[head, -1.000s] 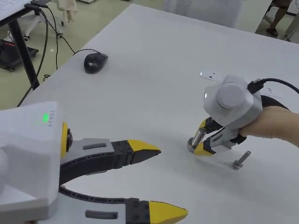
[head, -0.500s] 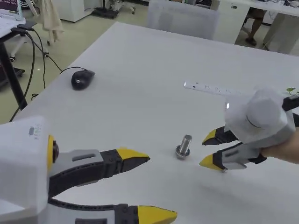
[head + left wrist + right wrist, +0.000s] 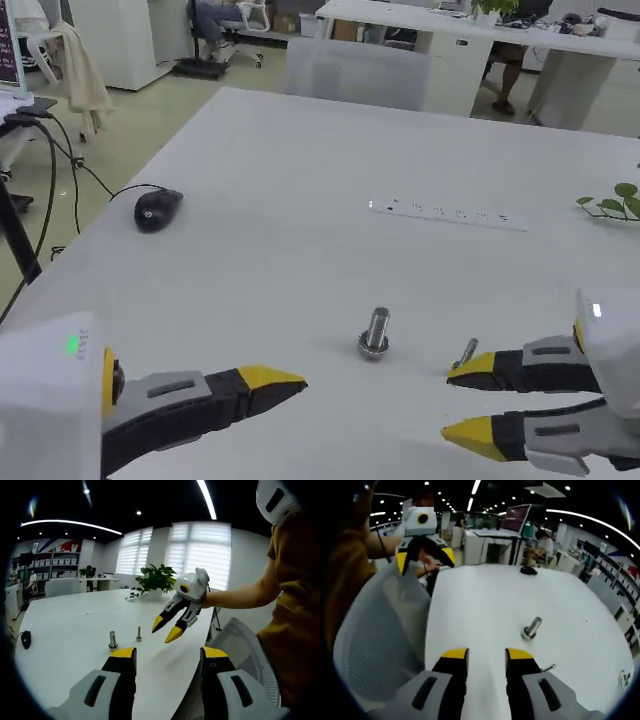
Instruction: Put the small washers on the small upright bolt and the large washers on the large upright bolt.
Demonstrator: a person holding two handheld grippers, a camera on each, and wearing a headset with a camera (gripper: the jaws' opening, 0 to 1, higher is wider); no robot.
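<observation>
Head view: right hand-held gripper point(image 3: 453, 403) empty, jaws parted, near the small bolt point(image 3: 465, 352); left hand-held gripper point(image 3: 169, 654) wide, empty.

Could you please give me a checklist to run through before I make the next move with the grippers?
1. Large bolt standing upright on the table: ok.
2. Small bolt upright: ok, it stands on end in the left gripper view.
3. Left gripper open, nothing between its jaws: ok.
4. Right gripper open, nothing held: ok.
5. Both grippers apart from the bolts: ok, though the right gripper's tip is near the small bolt.
6. Where the loose washers lie: cannot tell.
</observation>
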